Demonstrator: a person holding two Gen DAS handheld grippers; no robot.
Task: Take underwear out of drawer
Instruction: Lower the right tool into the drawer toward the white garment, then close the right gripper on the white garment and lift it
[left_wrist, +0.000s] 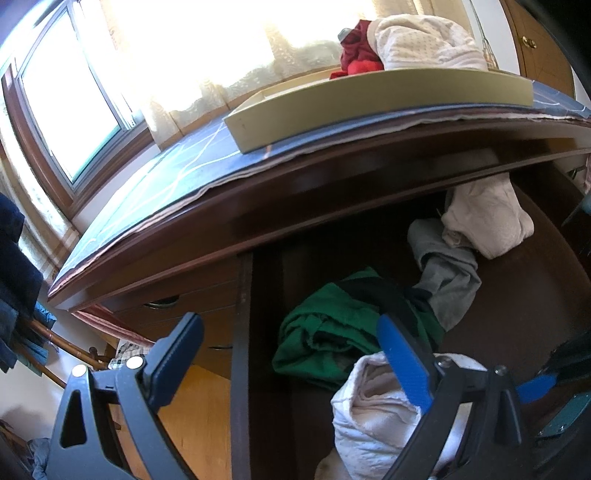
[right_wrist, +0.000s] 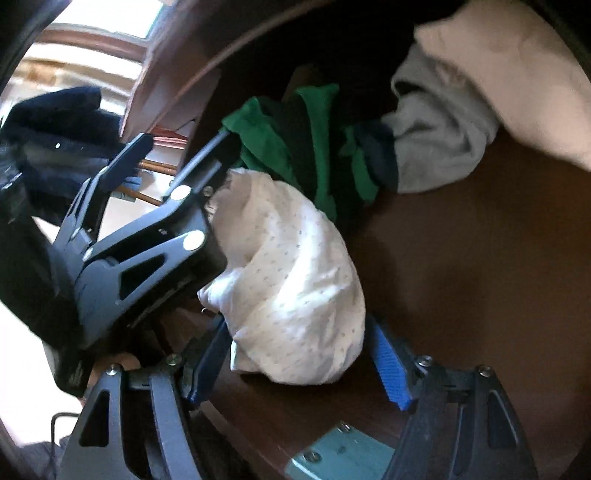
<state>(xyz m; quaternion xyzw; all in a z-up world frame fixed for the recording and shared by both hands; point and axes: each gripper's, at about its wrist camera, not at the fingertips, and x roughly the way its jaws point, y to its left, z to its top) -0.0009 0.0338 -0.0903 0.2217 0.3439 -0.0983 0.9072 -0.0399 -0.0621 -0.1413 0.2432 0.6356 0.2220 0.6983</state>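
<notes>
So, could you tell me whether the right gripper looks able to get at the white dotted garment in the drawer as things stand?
Probably yes. The right gripper is open, with a finger either side of the white dotted garment, and nothing lies between them. The left gripper sits beside its far end.

Dark brown wooden drawer (left_wrist: 524, 295) stands open, and on its bare floor lie a white dotted bundle of underwear (right_wrist: 295, 273), a crumpled green garment (left_wrist: 328, 332), a grey piece (left_wrist: 447, 273) and a cream one (left_wrist: 487, 218). On the dresser top, a blue patterned cloth (left_wrist: 155, 192) carries a shallow beige tray (left_wrist: 369, 103).
</notes>
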